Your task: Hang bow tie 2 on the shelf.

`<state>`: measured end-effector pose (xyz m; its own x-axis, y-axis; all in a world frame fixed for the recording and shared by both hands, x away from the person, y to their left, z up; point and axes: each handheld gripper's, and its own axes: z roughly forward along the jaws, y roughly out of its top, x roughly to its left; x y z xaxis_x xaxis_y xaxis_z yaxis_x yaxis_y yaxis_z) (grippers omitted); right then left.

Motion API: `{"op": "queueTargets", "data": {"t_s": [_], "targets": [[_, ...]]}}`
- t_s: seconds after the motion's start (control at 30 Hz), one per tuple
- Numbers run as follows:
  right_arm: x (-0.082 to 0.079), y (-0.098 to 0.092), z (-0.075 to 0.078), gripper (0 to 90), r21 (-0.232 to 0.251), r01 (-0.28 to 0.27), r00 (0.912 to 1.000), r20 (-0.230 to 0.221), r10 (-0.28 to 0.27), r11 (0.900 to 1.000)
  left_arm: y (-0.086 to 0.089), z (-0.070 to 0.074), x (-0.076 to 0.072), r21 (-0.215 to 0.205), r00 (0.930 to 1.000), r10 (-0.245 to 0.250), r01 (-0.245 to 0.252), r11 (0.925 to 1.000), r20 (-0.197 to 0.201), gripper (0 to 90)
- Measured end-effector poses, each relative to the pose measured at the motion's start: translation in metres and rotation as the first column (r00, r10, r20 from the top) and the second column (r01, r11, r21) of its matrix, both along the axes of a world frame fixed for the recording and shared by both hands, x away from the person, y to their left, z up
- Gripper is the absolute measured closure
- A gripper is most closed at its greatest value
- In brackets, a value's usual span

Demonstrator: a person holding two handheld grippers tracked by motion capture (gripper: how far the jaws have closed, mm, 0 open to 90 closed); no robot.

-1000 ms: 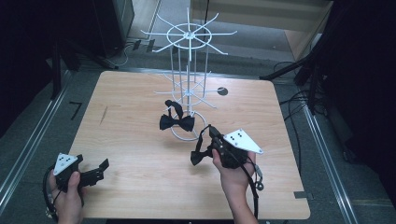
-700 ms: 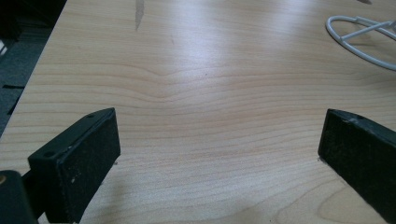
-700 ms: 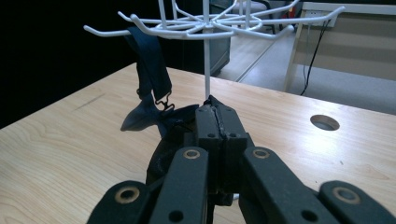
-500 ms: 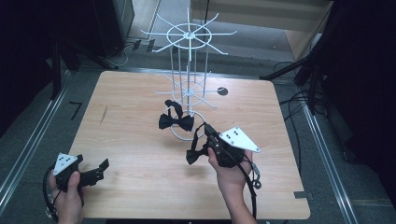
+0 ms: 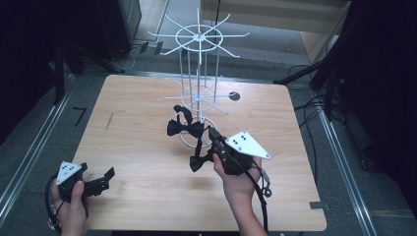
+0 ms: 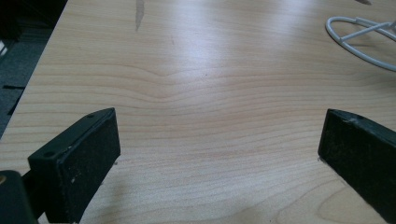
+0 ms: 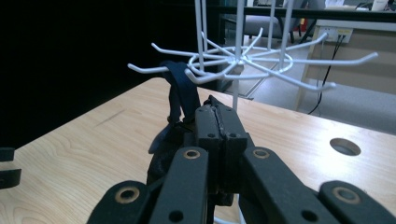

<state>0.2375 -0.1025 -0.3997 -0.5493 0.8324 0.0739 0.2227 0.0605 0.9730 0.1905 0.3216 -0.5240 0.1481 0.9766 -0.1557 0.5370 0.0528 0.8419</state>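
Carrying a bow tie to the rack

My right claw (image 5: 212, 147) pinches a bow tie (image 5: 198, 161) by its strap, letting it dangle near the rack (image 5: 197, 93) for hooking; my left claw (image 5: 101, 180) waits open by the table's (image 5: 137, 147) front-left corner.

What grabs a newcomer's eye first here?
The tall white wire rack with radiating hooks at the back middle of the light wooden table, with a black bow tie hanging from a lower hook. Just in front, the right gripper is shut on the strap of a second black bow tie, which dangles above the tabletop. The left gripper sits open at the near left corner, holding nothing.
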Motion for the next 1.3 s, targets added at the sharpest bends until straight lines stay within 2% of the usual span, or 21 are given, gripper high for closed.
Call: {"op": "queueTargets", "data": {"t_s": [0.57,0.73,1.3], "targets": [[0.0,0.01,0.021,90.0,0.021,-0.019,0.9992,0.037,0.018,1.0,0.0,0.0,0.0,-0.002,1.0,0.001,-0.001,1.0,0.001,0.0],[0.004,0.013,0.025,90.0,0.01,-0.02,0.9988,0.045,0.019,1.0,0.0,0.0,0.0,-0.002,1.0,-0.001,0.001,1.0,0.0,0.0],[0.032,0.012,0.014,90.0,0.009,0.024,0.9997,-0.01,-0.024,1.0,0.0,0.0,0.0,-0.007,1.0,0.001,-0.001,1.0,0.002,0.0]]}}
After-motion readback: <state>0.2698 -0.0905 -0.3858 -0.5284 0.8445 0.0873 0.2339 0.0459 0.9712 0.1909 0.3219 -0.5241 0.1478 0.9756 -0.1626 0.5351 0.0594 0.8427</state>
